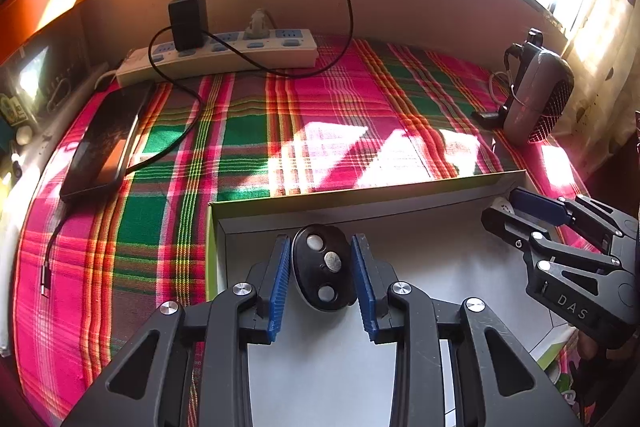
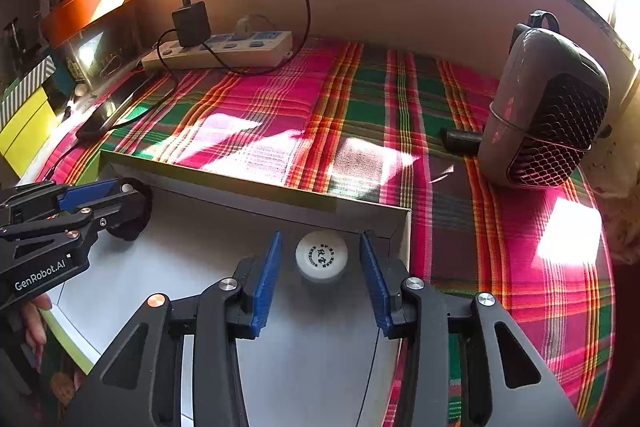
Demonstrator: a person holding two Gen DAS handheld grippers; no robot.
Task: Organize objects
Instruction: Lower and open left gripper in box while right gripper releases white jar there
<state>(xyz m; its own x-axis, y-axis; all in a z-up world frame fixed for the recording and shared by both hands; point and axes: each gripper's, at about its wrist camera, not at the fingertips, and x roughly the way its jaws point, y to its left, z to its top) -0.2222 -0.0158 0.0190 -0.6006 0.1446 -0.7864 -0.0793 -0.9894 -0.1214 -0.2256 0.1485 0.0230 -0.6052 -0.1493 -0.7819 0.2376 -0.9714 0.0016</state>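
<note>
Pink-green-red plaid cloth (image 1: 304, 99) covers the counter; it carries everything else.

Shallow white cardboard box with a green rim (image 1: 360, 193) sits at the near edge, and both hands work over it, so it reads as the collection bin.

Along the far wall: white power strip with blue sockets (image 1: 224, 55), with a black charger brick (image 1: 188, 21) plugged in. Grey portable speaker with black mesh grille (image 2: 548, 111) stands at the right. All well apart from the box, likely staying put.

Left gripper (image 1: 320, 275): jaws spread, blue pads just clear of the black oval key fob with three silver buttons (image 1: 323, 267), which lies on the box floor near the back-left corner. Looks like a release, not a grasp.

Right gripper (image 2: 322, 269): jaws spread, clear gap on both sides of the white printed ping-pong ball (image 2: 322, 255), sitting by the back-right wall. The wall should stop it rolling off.
</note>
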